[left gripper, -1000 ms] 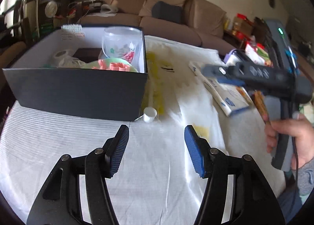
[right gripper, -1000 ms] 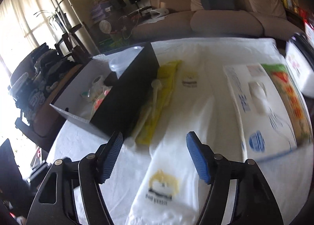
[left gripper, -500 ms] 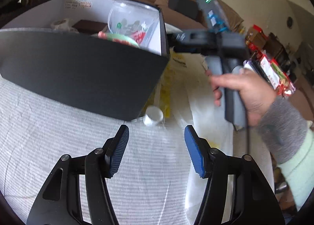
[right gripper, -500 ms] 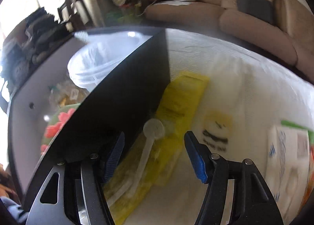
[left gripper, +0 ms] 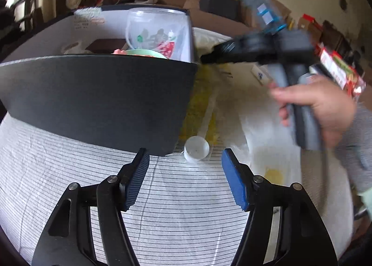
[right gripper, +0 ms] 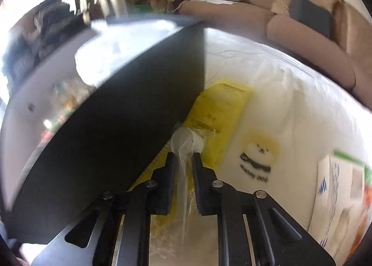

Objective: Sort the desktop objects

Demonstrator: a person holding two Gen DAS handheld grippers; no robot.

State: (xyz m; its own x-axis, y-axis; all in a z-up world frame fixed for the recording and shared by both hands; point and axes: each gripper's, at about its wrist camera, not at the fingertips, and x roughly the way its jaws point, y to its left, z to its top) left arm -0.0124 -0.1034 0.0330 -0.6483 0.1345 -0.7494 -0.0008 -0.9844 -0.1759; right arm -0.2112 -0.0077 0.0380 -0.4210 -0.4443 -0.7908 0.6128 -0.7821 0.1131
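at the left our left hand-held gripper [left gripper: 183, 178] hangs over the table [left gripper: 69, 163], fingers wide apart and holding nothing. just right of the black box [left gripper: 97, 94], our right hand-held gripper [right gripper: 183, 161] was spread half a second ago; now its fingers have come together on the handle of the wrapped white plastic spoon [right gripper: 184, 147], so we judge the pickup begun and the lift into the box next. the spoon lies on the yellow packet [right gripper: 218, 112], long axis running along the box's right wall, one rounded end pointing far, the other near.
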